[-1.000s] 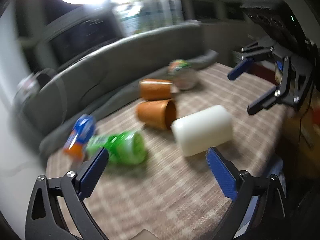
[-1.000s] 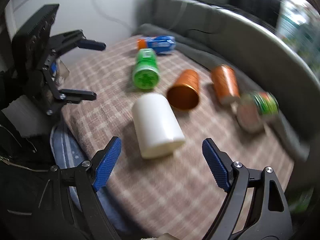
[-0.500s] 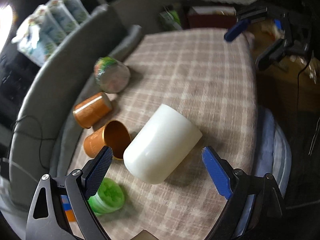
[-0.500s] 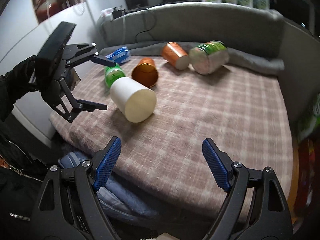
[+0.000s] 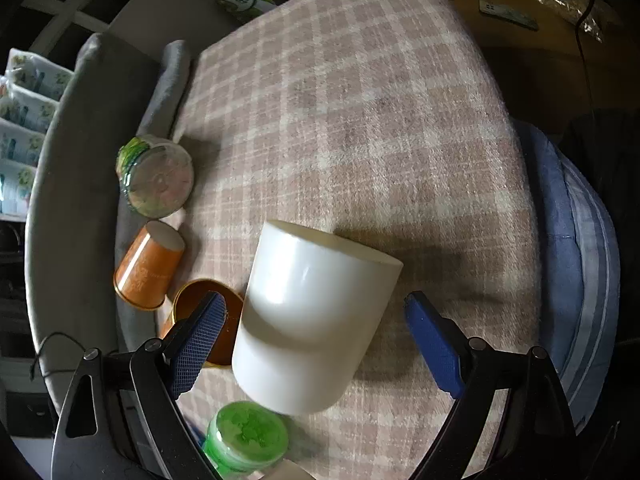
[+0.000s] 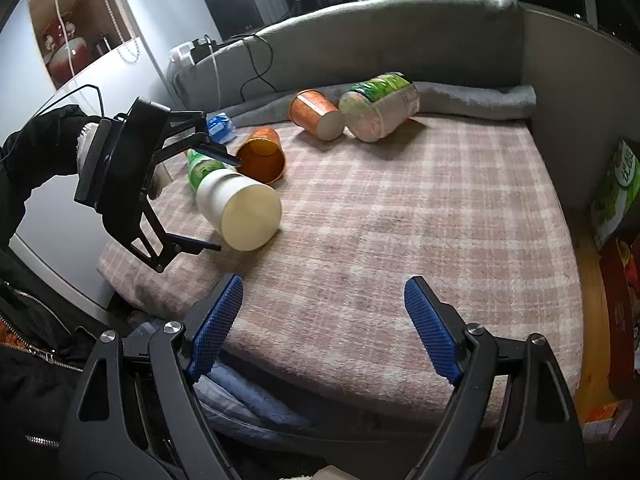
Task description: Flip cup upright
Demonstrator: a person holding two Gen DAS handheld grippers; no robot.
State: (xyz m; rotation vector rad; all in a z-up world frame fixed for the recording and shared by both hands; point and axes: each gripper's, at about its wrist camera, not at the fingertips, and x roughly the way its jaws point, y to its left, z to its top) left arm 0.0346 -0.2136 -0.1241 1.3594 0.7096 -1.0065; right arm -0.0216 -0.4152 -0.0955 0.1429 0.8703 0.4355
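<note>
A white cup (image 5: 316,312) lies on its side on the plaid cloth (image 5: 360,120), its flat closed base toward the open middle of the cloth. It also shows in the right wrist view (image 6: 240,204). My left gripper (image 5: 320,344) is open, its blue pads on either side of the cup without touching; it shows in the right wrist view (image 6: 218,202). My right gripper (image 6: 320,332) is open and empty, well back over the cloth's near edge, far from the cup.
Two orange cups (image 5: 150,268) (image 5: 208,320) lie on their sides left of the white cup. A green-lidded bottle (image 5: 246,438) lies close below it. A labelled jar (image 5: 154,178) lies by the grey padded wall (image 6: 360,36). A blue cushion (image 5: 576,264) lies past the cloth's edge.
My left gripper has moved in over the white cup, which now sits between its open fingers. My right gripper has drawn back a little; the cup has not moved.
</note>
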